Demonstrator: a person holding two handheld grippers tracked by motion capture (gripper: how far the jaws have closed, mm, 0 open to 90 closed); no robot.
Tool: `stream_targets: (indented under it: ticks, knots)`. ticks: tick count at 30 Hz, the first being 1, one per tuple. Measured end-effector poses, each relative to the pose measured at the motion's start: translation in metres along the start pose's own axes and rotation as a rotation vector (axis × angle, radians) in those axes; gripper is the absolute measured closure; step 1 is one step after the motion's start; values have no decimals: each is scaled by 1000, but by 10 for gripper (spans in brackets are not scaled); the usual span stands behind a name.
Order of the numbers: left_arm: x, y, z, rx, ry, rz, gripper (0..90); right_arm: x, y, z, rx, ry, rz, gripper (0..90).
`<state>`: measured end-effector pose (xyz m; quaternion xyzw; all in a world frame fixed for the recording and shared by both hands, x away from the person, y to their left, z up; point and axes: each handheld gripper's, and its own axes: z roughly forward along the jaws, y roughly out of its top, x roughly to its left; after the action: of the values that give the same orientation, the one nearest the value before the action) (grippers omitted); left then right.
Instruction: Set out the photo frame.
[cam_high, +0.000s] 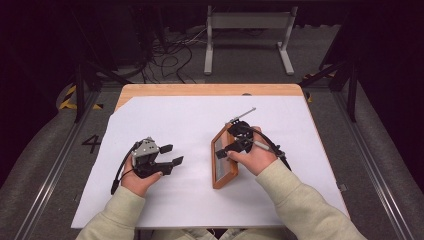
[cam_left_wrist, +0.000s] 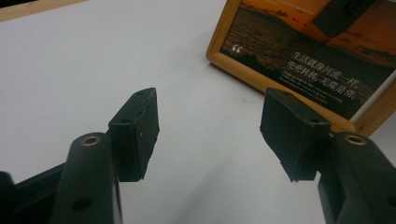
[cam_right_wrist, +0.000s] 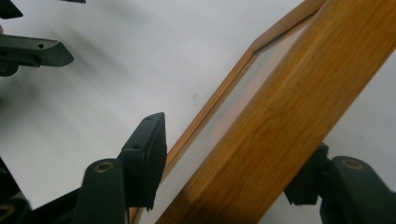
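The high view is looking forward and down from above the person's near side, taking in the whole worktop (cam_high: 165, 107). Each tongs-mounted camera is peering low and close along its own jaws. All 3 views are sharing the wooden picture frame (cam_high: 223, 162) (cam_left_wrist: 299, 60) (cam_right_wrist: 280, 116).

a white sheet (cam_high: 190, 120) covers most of a wooden table (cam_high: 210, 90). behind it stands a grey metal stand (cam_high: 248, 22), with what seem tangled cables (cam_high: 170, 55) on the floor.
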<state>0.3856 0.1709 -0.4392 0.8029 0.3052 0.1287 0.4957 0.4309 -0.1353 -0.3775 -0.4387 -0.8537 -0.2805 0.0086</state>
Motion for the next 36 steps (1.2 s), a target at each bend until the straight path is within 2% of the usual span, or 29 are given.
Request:
stream_targets:
  ticks: [2,7,8,9,11,15,17,20,24,25,26,29,31,35,36]
  knots:
    - [0,0,0,3,0,-1,376,0,0,0,23,12,-1,439]
    - [0,0,1,5,-1,3,376,1,-1,0,45,9,36,496]
    - [0,0,1,4,-1,1,376,1,-1,0,55,1,71,539]
    - [0,0,1,4,0,0,376,1,-1,0,55,1,71,539]
    - [0,0,1,6,-2,1,376,2,-1,-2,68,-6,110,612]
    - [-1,-1,1,11,-4,3,382,2,1,-4,76,-8,111,657]
    - [-2,-1,1,16,-5,1,386,0,2,-5,90,-1,132,698]
    - [-1,-1,1,18,-6,5,390,-2,3,-8,96,34,144,735]
    - [-1,-1,0,18,-6,3,394,-1,4,-11,104,13,108,738]
    - [-1,-1,0,16,-4,-1,394,-1,4,-13,112,-1,87,739]
    - [-1,-1,0,16,-4,-1,395,-1,7,-19,121,-7,36,739]
    - [-1,-2,0,16,-2,-3,394,-2,11,-27,122,6,-10,740]
    - [-1,-2,0,17,-1,-5,394,-1,15,-34,122,15,-59,740]
    - [0,-3,-2,16,3,-8,394,1,23,-45,139,19,-221,741]
    - [0,-3,-2,16,3,-8,394,1,23,-45,139,19,-221,741]
